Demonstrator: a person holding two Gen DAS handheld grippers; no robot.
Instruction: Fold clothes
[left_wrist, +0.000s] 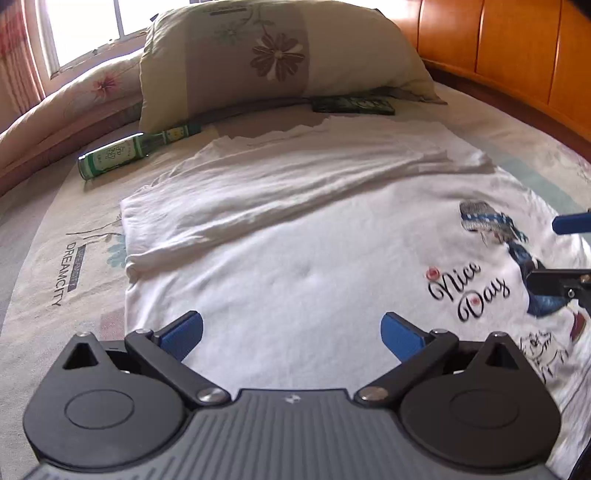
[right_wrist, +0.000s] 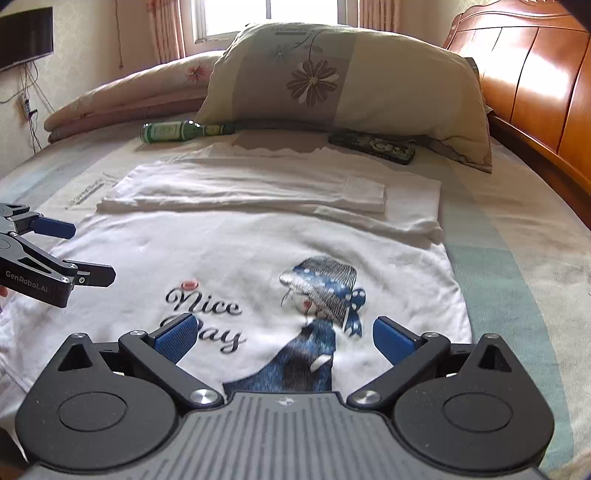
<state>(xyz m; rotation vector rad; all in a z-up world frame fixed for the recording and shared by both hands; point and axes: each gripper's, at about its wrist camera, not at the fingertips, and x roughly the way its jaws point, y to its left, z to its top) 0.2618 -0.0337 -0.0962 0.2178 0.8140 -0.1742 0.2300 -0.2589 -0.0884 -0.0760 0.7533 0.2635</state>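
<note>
Both grippers, left gripper (left_wrist: 291, 334) and right gripper (right_wrist: 282, 338), hovered wide and empty over the near half of a white T-shirt (right_wrist: 236, 258) on the bed (right_wrist: 517, 236). Its far part lay folded over. Soft, light and limp, it probably wanted pinching at the near hem corners.

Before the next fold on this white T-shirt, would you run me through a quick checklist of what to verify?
1. left gripper open, holding nothing: ok.
2. right gripper open, holding nothing: ok.
3. T-shirt lies print-up, far part already folded over: ok.
4. Near hem within reach: cannot tell, hidden below the grippers.
5. Green bottle and dark flat object clear of the shirt: ok.
6. Shirt's left edge is bunched: not ok.
</note>
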